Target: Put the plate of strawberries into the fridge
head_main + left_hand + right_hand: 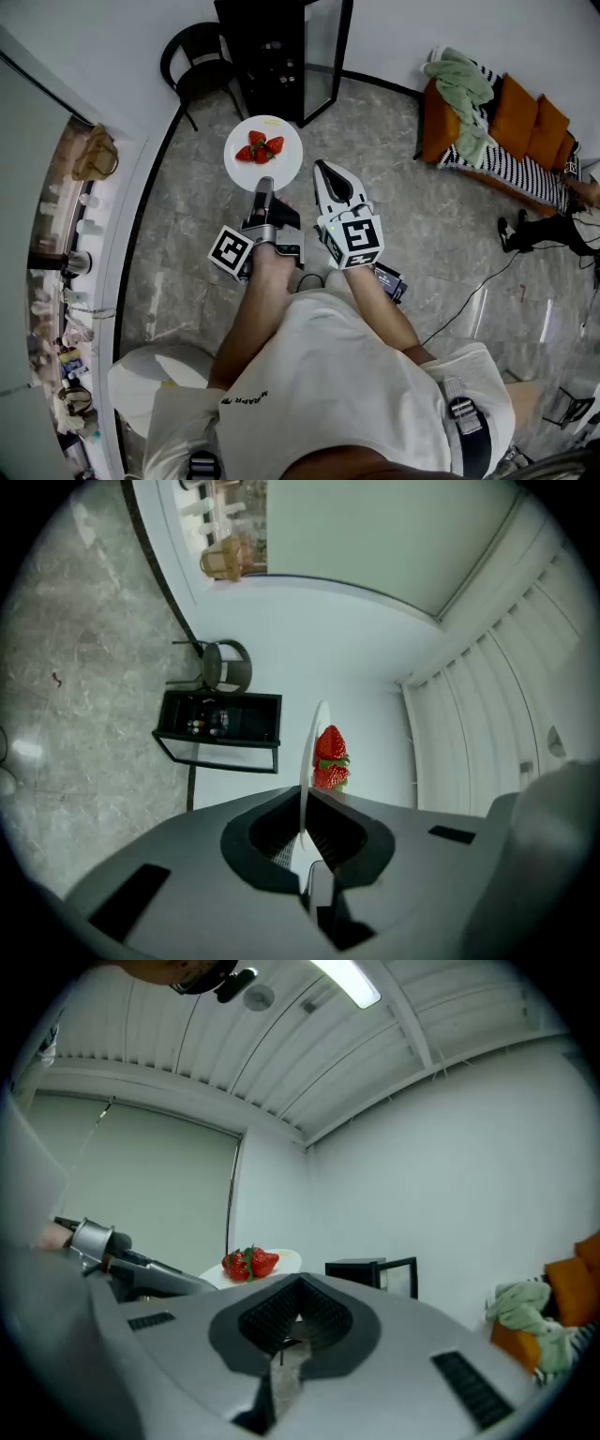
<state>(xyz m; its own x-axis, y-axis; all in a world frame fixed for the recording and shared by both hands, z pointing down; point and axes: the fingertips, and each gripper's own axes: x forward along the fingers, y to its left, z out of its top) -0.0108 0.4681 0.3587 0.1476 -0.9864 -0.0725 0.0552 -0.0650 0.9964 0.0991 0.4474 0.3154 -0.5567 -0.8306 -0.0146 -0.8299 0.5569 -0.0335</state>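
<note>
The left hand-held gripper (265, 186) is clamping the near rim of the round white plate (286, 165) carrying red strawberries (261, 148). The small black glass-door fridge (267, 56), door open, is standing straight ahead, just beyond the plate. The right hand-held gripper (324, 171), its 2 jaws together and empty, is hovering alongside.

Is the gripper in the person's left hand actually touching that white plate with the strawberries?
Touching. The left gripper view shows the left gripper shut on the rim of the plate, seen edge-on, with the strawberries just beyond.
</note>
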